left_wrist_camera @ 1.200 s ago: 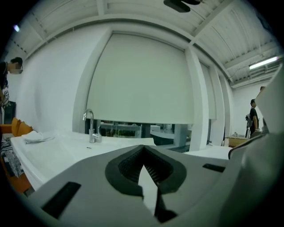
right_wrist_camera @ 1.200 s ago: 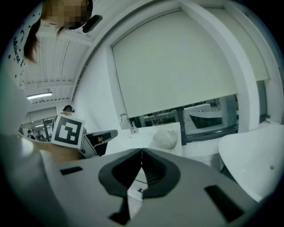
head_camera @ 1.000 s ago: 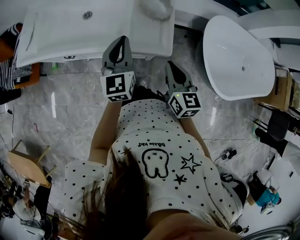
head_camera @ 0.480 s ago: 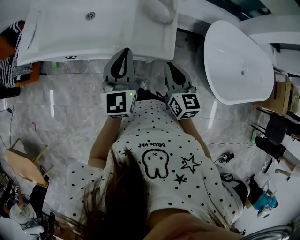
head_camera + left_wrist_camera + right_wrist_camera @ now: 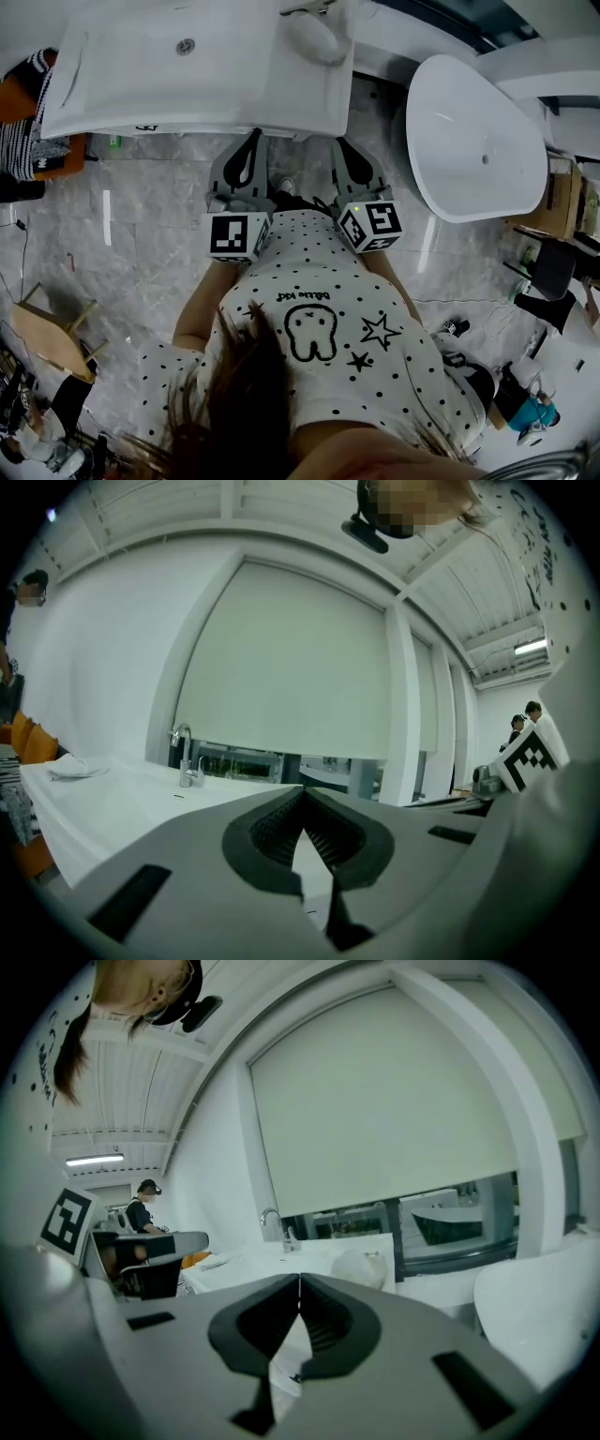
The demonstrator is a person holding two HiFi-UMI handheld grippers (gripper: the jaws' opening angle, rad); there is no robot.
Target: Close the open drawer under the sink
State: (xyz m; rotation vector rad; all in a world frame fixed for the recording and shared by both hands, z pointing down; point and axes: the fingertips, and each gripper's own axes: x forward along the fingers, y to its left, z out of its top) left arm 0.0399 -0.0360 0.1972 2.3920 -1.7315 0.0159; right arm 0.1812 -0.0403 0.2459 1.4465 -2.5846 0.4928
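Note:
The white sink counter (image 5: 141, 84) runs across the top of the head view, with a drain (image 5: 186, 44). No drawer front shows; the space below the counter is hidden. My left gripper (image 5: 251, 133) points at the counter's front edge, jaws shut and nothing between them (image 5: 302, 791). My right gripper (image 5: 339, 142) is beside it at the same edge, also shut and empty (image 5: 299, 1279). A chrome faucet (image 5: 185, 757) stands on the counter beyond the left jaws.
A white oval bathtub (image 5: 473, 141) stands to the right of the sink. A white bundle (image 5: 314, 33) lies on the counter's right end. A wooden stool (image 5: 52, 333) is at lower left, an orange seat (image 5: 42, 155) at far left. Grey marble floor lies underfoot.
The left gripper's tips overlapped the counter's front edge a second ago; they now lie at that edge, drawn back toward the person. The right gripper has barely shifted.

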